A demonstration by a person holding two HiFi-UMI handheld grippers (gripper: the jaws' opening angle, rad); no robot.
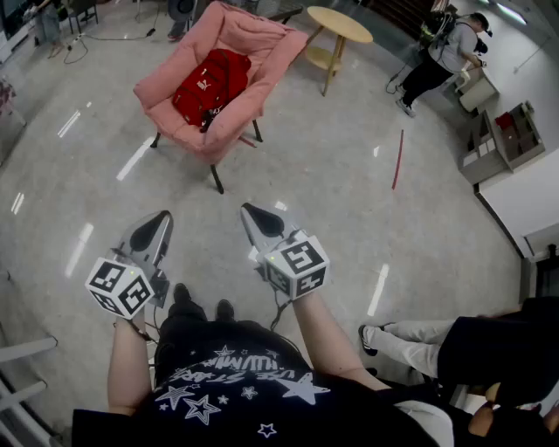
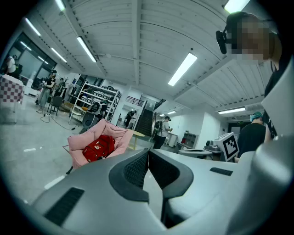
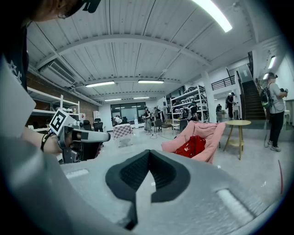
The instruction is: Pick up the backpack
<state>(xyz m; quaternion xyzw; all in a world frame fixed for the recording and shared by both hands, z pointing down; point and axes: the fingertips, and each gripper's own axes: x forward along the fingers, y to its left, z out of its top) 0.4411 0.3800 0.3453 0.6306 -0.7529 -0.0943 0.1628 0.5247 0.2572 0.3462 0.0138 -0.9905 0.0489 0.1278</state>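
While the person stands on the polished grey floor (image 1: 332,175), the head view shows the red fabric backpack (image 1: 212,85) lying in the seat of the pink padded folding chair (image 1: 275,61) at the far left of the scene, well apart from both tools. The left gripper (image 1: 160,218) and the right gripper (image 1: 253,214) are held side by side near the person's body. Both are aimed roughly towards the chair. A round light-wood side table (image 1: 339,24) stands just right of the chair, and a thin red stick (image 1: 397,160) lies on the floor further right. The backpack leans against the chair's back cushion, which appears to be what keeps it propped up.

In the left gripper view, the jaws are pressed together with nothing between them. The backpack sits far off, left of the jaw line, cradled in the chair.

In the right gripper view, the jaws likewise meet tip to tip and carry nothing. The backpack and chair appear far off to the right of the jaw line, with the side table beyond them.

Judgement: the approach has not begun in earnest. The tools are probably carried shut and nearly level because no grasp is yet due. The jaws will need to part before reaching the backpack.
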